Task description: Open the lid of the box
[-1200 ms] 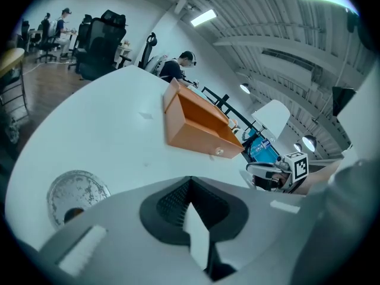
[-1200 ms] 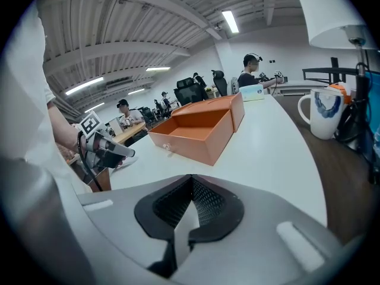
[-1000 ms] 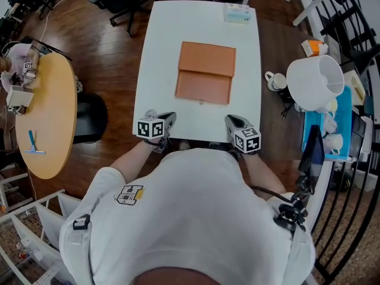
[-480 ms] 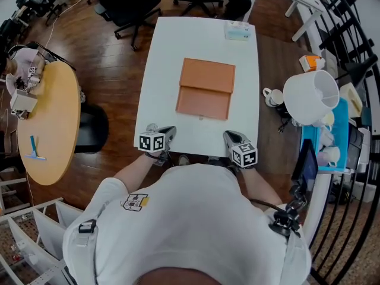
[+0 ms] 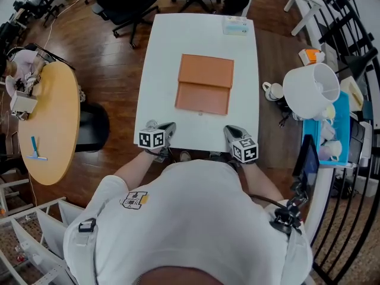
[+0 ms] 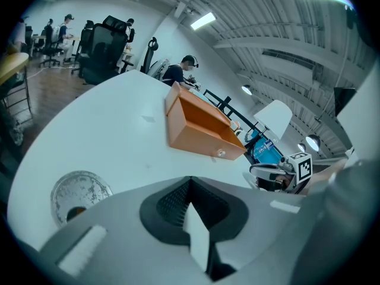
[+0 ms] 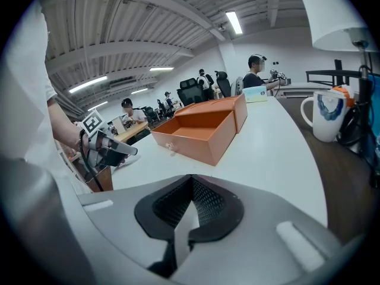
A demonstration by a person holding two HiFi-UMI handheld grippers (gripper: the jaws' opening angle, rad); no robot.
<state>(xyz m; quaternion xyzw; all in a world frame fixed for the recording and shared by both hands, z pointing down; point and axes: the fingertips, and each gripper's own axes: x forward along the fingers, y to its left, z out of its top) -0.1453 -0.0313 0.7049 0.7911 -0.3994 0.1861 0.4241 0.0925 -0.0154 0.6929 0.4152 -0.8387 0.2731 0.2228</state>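
At the bottom of the head view, the left gripper (image 5: 168,128) and right gripper (image 5: 230,132) sit at the near edge of the white table (image 5: 160,70), well apart, with a bare strip of tabletop between them and the box. Each gripper's own view shows its ribbed dark pads pressed together along a seam, with nothing caught between them: the left gripper (image 6: 190,181) and the right gripper (image 7: 191,180) alike.

The left gripper view alone shows a round, speckled metal disc (image 6: 80,192) set flat on the table at the lower left.

The orange box (image 5: 202,98) lies in the middle of the table, clear of both long edges, a flat-sided rectangular tray with sharp corners. Its lid (image 5: 206,71) is thrown back on the far side. From above, the box reads as two flat rectangles. The right gripper view looks into the hollow tray (image 7: 202,126), and the left gripper view shows a small pale knob (image 6: 221,153) on its front wall.

At the right of the head view, off the table, stand a glossy white mug (image 5: 273,91) and a large white lampshade (image 5: 314,88). A pale tissue box (image 5: 236,24) rests at the far end of the table.
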